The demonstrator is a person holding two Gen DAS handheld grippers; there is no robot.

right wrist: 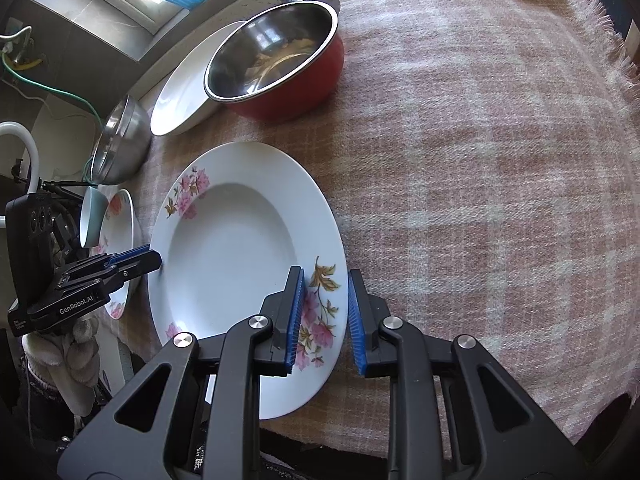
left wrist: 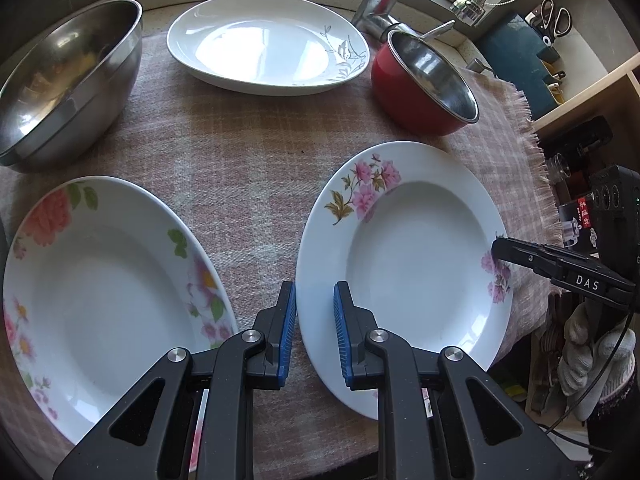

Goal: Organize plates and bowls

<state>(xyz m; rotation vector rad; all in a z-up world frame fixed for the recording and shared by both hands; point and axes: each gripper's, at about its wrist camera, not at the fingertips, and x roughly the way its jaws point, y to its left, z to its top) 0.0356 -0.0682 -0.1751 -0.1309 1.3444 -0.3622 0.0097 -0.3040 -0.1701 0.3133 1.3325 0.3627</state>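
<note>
L to R on the pink plaid cloth [left wrist: 248, 184]: big steel mixing bowl [left wrist: 68, 84] at far left, back edge. In front of it a deep plate w/ red rose print [left wrist: 108, 292], flat on the cloth. White oval dish w/ grey leaf sprig [left wrist: 268, 40] sits at the back, centre. Right of that, a red bowl w/ steel lining [left wrist: 424, 80], upright, near the tap base [left wrist: 380, 0]. Front right: deep plate w/ pink blossoms [left wrist: 404, 256], flat, its near rim hanging just past the cloth edge.

Left gripper [left wrist: 315, 334]: claw open, blue pads either side of the pink-blossom plate's left rim, not pinching it. Right gripper [right wrist: 325, 320]: claw also open, straddling the same plate's opposite rim; contact w/ pads – can't tell.
</note>
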